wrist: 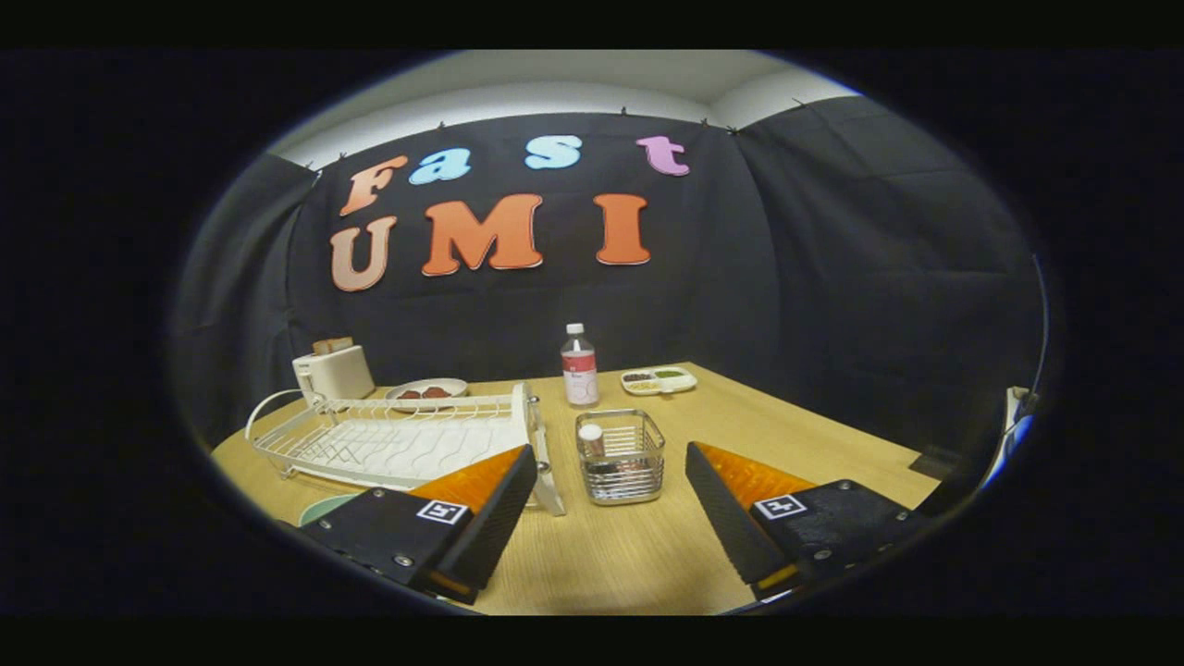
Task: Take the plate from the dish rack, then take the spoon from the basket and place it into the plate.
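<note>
My gripper [610,450] hangs open above the wooden table [638,555], with nothing between its orange-and-black fingers [481,509]. Just ahead of the fingertips, between them, stands a small wire basket [622,462]. A small white-capped jar [592,439] stands in it; I cannot make out the spoon. The white dish rack [398,444] lies to the left of the basket, and its slots look bare. A pale green plate [326,507] rests on the table in front of the rack, mostly hidden behind my left finger.
Beyond the rack stand a white toaster [333,370] and a plate with red food [427,390]. A clear bottle with a red label [579,365] stands behind the basket, with a white compartment tray [659,379] to its right. The table's right edge runs diagonally beyond my right finger.
</note>
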`<action>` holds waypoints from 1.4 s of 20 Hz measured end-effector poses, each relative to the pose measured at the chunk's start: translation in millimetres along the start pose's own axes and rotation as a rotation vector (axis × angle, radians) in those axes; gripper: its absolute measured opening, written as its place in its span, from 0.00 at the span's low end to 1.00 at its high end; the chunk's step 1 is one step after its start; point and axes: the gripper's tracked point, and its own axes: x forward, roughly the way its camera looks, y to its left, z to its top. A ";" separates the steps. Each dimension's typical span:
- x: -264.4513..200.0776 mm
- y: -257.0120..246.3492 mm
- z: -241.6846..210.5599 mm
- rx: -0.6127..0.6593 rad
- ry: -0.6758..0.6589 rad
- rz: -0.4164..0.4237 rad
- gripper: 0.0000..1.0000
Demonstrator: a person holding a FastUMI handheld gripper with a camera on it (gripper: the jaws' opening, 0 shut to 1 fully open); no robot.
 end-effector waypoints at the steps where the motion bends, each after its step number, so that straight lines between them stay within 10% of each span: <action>1: 2.4 2.8 0.9 -0.003 -0.008 0.012 0.94; 12: 39.8 13.6 -7.2 0.009 0.017 0.042 0.48; 28: 59.5 8.2 -7.5 -0.006 0.011 0.009 0.06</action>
